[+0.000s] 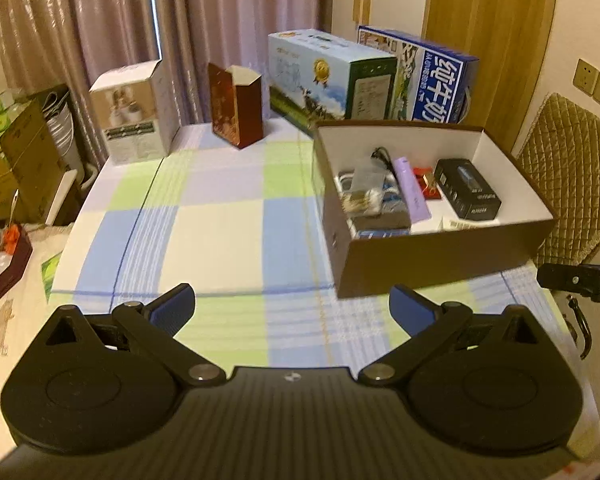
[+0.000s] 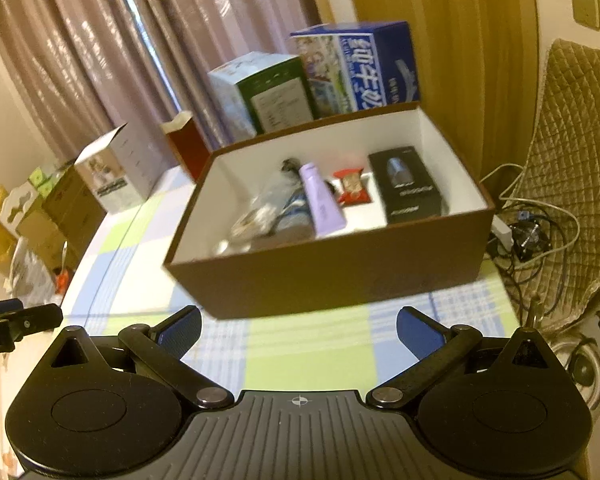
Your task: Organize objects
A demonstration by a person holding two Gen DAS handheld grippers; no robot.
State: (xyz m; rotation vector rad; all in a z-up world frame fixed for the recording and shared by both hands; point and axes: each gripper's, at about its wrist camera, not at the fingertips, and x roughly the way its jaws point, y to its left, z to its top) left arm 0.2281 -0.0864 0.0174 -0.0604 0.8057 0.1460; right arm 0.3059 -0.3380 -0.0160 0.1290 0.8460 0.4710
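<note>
Both tongs hang above a worktop [image 1: 220,232] covered in a blue, green and white checked cloth. The left tongs [image 1: 292,308] are spread wide with nothing between the blue pads [image 1: 172,308]; the right tongs [image 2: 298,328] are spread just as wide and hold nothing either.

In the left wrist view, an open brown box [image 1: 440,256] with a white lining stands on the worktop at about 2 o'clock from the left tongs. In the right wrist view the same box sits at 12 o'clock, just beyond the fingertips. Inside it lie a black carton [image 2: 406,184] on the right, a red snack packet [image 2: 352,186] beside it, a lilac tube [image 2: 322,200] near the middle, and a blurred heap of cables and bags [image 2: 268,216] on the left.

At 12 o'clock, along the far edge by the curtain, stand a white carton [image 1: 134,114], a dark red hexagonal box [image 1: 238,104] and two milk cases [image 1: 328,76].
</note>
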